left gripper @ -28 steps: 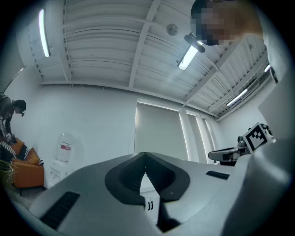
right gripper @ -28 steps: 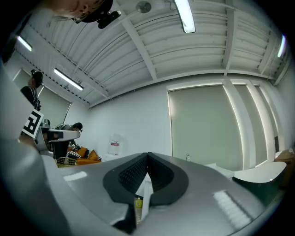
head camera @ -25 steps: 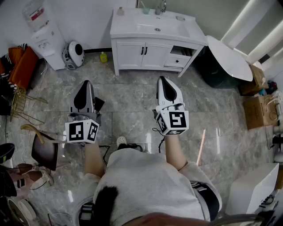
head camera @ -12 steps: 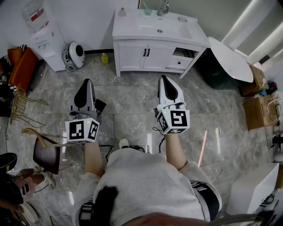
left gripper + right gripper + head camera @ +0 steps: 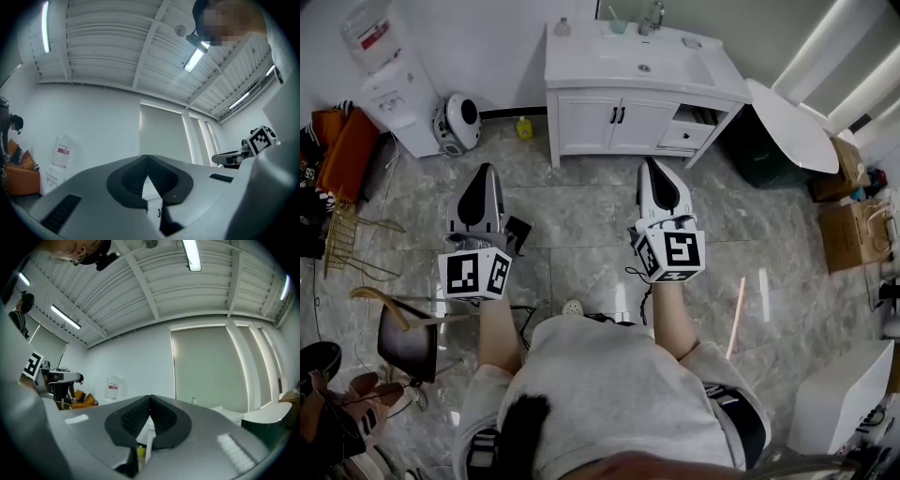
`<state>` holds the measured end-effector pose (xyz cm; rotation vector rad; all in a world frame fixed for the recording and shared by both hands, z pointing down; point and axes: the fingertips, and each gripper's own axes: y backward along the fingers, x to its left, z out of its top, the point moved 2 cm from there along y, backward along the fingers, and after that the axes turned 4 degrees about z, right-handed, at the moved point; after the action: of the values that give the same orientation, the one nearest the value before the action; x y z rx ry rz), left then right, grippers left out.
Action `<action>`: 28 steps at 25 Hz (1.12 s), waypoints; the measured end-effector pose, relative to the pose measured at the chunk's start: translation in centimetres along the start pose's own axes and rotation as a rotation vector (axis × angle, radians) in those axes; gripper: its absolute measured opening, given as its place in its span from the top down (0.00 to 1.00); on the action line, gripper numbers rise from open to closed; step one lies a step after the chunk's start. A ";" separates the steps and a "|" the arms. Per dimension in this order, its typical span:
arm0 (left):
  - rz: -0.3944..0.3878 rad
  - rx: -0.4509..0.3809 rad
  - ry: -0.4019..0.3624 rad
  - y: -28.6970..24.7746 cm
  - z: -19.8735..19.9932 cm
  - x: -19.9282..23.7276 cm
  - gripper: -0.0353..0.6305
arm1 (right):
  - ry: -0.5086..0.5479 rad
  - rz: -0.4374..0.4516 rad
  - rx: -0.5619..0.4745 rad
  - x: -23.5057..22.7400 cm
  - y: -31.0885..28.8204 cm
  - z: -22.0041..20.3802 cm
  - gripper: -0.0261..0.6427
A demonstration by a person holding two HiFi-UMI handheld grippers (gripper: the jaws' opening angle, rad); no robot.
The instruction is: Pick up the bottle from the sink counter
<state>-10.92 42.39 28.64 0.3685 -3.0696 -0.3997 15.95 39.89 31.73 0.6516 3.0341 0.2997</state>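
Bottle [image 5: 563,28]: small and pale, standing upright on the sink cabinet's surface [image 5: 581,61] at its rear left corner, against the wall. Nothing touches it. It also shows small and far off in the right gripper view.
Sink cabinet [image 5: 591,117]: white, double doors with dark handles. A drawer [image 5: 686,137] on its right side is pulled partly out.
Basin fittings: the faucet [image 5: 652,16] is at the cabinet's back edge, with a teal cup [image 5: 619,25] just to its left.
Left claw [image 5: 483,173]: jaws closed tip to tip with nothing between them. It is held over the floor well in front of the cabinet's left end and points toward it.
Right claw [image 5: 645,166]: jaws pressed together, empty. It is held over the floor well in front of the cabinet's right half and points toward it.
Separation: both claws are well apart from the bottle and from the cabinet.
Yellow bottle [image 5: 524,127]: on the floor just beside the cabinet's left foot.
Water dispenser [image 5: 394,89]: against the wall, left of the cabinet.
Round white appliance [image 5: 457,117]: on the floor between the dispenser and the cabinet. Its type cannot be told.
White table [image 5: 787,122]: just right of the cabinet.
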 end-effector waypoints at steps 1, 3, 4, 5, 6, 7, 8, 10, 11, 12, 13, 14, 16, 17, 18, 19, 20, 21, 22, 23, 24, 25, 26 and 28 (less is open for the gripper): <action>-0.005 0.002 -0.002 -0.1 0.0 0.4 0.94 | -0.001 -0.004 -0.001 0.2 -0.3 -0.1 0.94; -0.016 0.009 -0.007 -0.3 -0.1 1.0 0.94 | 0.001 -0.009 -0.001 0.7 -0.8 -0.2 0.94; -0.018 0.012 -0.009 -0.5 -0.2 1.4 0.94 | 0.004 -0.010 -0.001 1.0 -1.1 -0.1 0.94; -0.018 0.014 -0.008 -0.7 -0.3 1.8 0.94 | 0.008 -0.011 -0.001 1.2 -1.5 -0.1 0.94; -0.016 0.015 -0.005 -0.9 -0.4 2.1 0.94 | 0.012 -0.012 -0.001 1.3 -1.8 -0.1 0.94; -0.016 0.018 -0.003 -1.0 -0.6 2.5 0.94 | 0.015 -0.013 -0.001 1.5 -2.1 -0.1 0.94; -0.016 0.021 -0.001 -1.2 -0.8 2.7 0.94 | 0.016 -0.014 0.000 1.5 -2.3 -0.2 0.94; -0.015 0.024 0.003 -1.5 -1.2 2.9 0.94 | 0.013 -0.019 0.003 1.5 -2.7 -0.4 0.94; -0.016 0.026 0.003 -1.7 -1.3 3.0 0.94 | 0.010 -0.022 0.005 1.4 -2.9 -0.5 0.94; -0.019 0.029 0.000 -2.0 -1.4 3.1 0.94 | 0.007 -0.024 0.007 1.2 -3.1 -0.7 0.94; -0.022 0.031 -0.003 -2.3 -1.5 3.2 0.94 | 0.005 -0.025 0.008 1.1 -3.5 -0.8 0.94; -0.023 0.032 -0.008 -2.6 -1.6 3.4 0.94 | 0.003 -0.024 0.010 1.1 -3.9 -1.0 0.94; -0.021 0.034 -0.013 -3.3 -1.8 3.9 0.94 | 0.003 -0.020 0.011 0.9 -4.9 -1.3 0.94; -0.018 0.034 -0.015 -3.8 -1.9 4.1 0.94 | 0.002 -0.019 0.010 0.7 -5.4 -1.5 0.94; -0.014 0.033 -0.016 -4.3 -2.1 4.3 0.94 | -0.001 -0.017 0.009 0.5 -6.0 -1.7 0.94; -0.012 0.032 -0.017 -4.8 -2.3 4.5 0.94 | -0.005 -0.016 0.009 0.1 -6.6 -1.9 0.94; -0.009 0.032 -0.018 -5.5 -2.5 4.7 0.94 | -0.008 -0.015 0.009 -0.2 -7.3 -2.2 0.94; -0.006 0.032 -0.019 -6.2 -2.7 5.0 0.94 | -0.010 -0.013 0.010 -0.6 -8.1 -2.4 0.94; -0.003 0.033 -0.019 -7.0 -2.9 5.3 0.94 | -0.011 -0.012 0.011 -0.9 -9.0 -2.7 0.94; 0.000 0.032 -0.019 -7.8 -3.1 5.6 0.94 | -0.012 -0.009 0.011 -1.3 -10.0 -2.9 0.94; 0.003 0.031 -0.019 -8.7 -3.3 5.9 0.94 | -0.013 -0.006 0.010 -1.6 -11.0 -3.0 0.94; 0.006 0.028 -0.020 -9.5 -3.5 6.2 0.94 | -0.013 -0.002 0.008 -2.0 -12.0 -3.2 0.94; 0.010 0.024 -0.020 -10.4 -3.6 6.5 0.94 | -0.012 0.003 0.005 -2.4 -13.1 -3.3 0.94; 0.020 0.016 -0.018 -12.4 -3.8 7.1 0.94 | -0.008 0.014 -0.001 -3.2 -15.1 -3.2 0.94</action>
<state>-14.74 28.14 29.11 0.3366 -3.0930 -0.3808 12.57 24.45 31.95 0.6719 3.0231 0.2987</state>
